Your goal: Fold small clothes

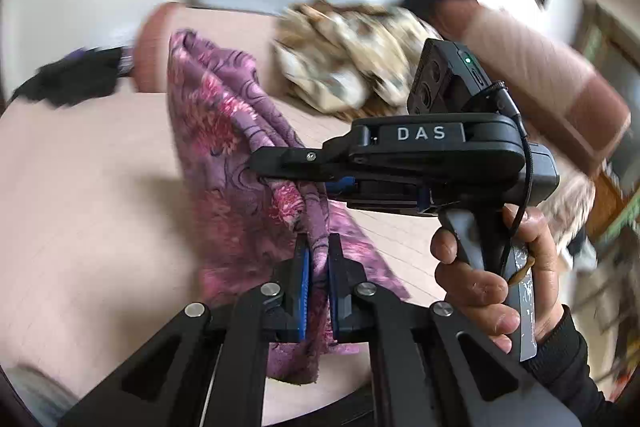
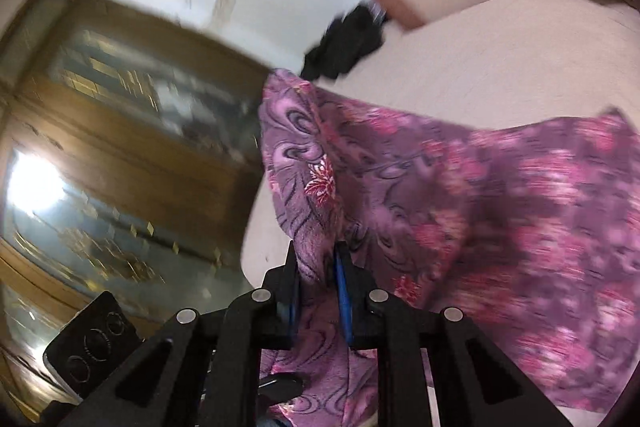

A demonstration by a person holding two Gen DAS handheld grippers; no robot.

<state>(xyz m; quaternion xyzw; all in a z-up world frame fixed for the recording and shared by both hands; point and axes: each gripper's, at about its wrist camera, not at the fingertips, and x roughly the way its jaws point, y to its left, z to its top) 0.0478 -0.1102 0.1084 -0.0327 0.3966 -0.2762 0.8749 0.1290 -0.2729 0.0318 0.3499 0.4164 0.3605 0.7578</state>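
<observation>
A purple cloth with pink flowers (image 1: 224, 131) hangs lifted above the pale pink bed (image 1: 80, 207). My left gripper (image 1: 318, 251) is shut on a bunched edge of it, and the fabric runs between the blue pads. In the left wrist view the right gripper (image 1: 260, 171), held by a hand (image 1: 488, 275), pinches the same cloth higher up. In the right wrist view the right gripper (image 2: 318, 255) is shut on a fold of the purple cloth (image 2: 480, 195), which spreads blurred to the right.
A black garment (image 1: 76, 75) lies at the bed's far edge beside a pink bolster (image 1: 160, 43). A beige patterned cloth pile (image 1: 352, 59) sits further back. A wooden cabinet with glass doors (image 2: 120, 147) stands beyond the bed's side.
</observation>
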